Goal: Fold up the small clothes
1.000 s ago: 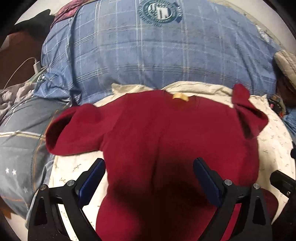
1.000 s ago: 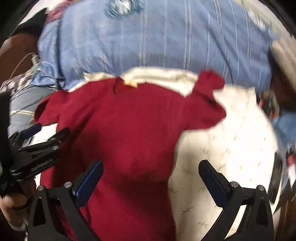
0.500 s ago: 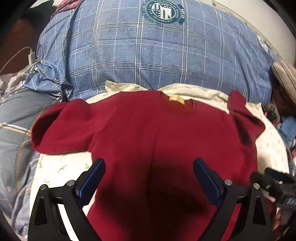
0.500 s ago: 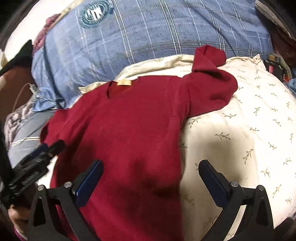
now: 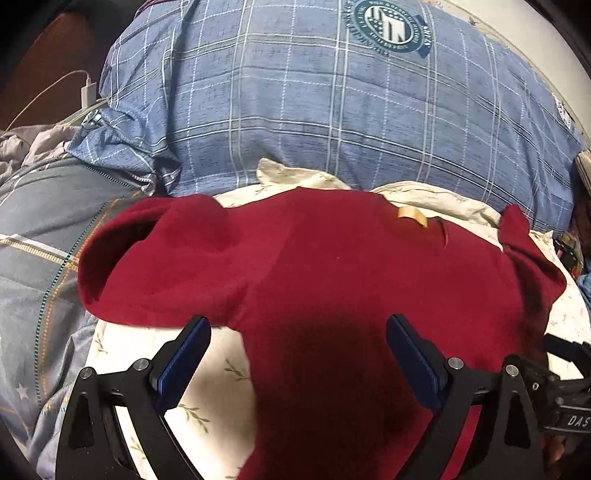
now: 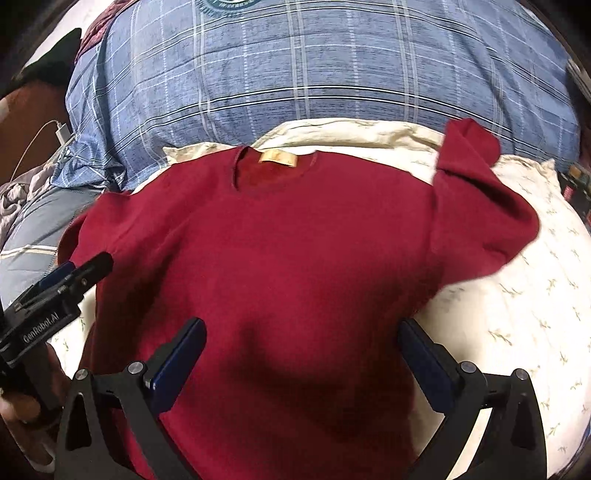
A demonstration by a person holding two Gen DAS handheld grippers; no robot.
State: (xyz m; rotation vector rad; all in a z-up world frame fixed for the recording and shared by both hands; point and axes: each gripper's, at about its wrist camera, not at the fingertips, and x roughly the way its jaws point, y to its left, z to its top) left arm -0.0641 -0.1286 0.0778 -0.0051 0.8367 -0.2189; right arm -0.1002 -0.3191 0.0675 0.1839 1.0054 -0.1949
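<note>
Lying flat on a pale pillow (image 6: pixel 517 314), the red shirt (image 6: pixel 295 258) faces up with its tan tag (image 6: pixel 277 157) at the far end. The left gripper (image 5: pixel 297 356) hangs over the shirt's left side with its jaws wide apart and nothing in them. The right gripper (image 6: pixel 303 354) hangs over the shirt's middle, also wide open and empty.

The right sleeve (image 6: pixel 476 206) is bunched and partly turned over, so a fold made now could trap that lump inside. The pillow is soft and round, so the shirt may slide or sag when one edge is lifted. A pinch could also grab the pillow cloth along with the shirt.

Behind the pillow sits a big blue checked pillow (image 5: pixel 332 129) with a round badge (image 5: pixel 391 27). A white charger (image 5: pixel 89 91) lies at the far left.
</note>
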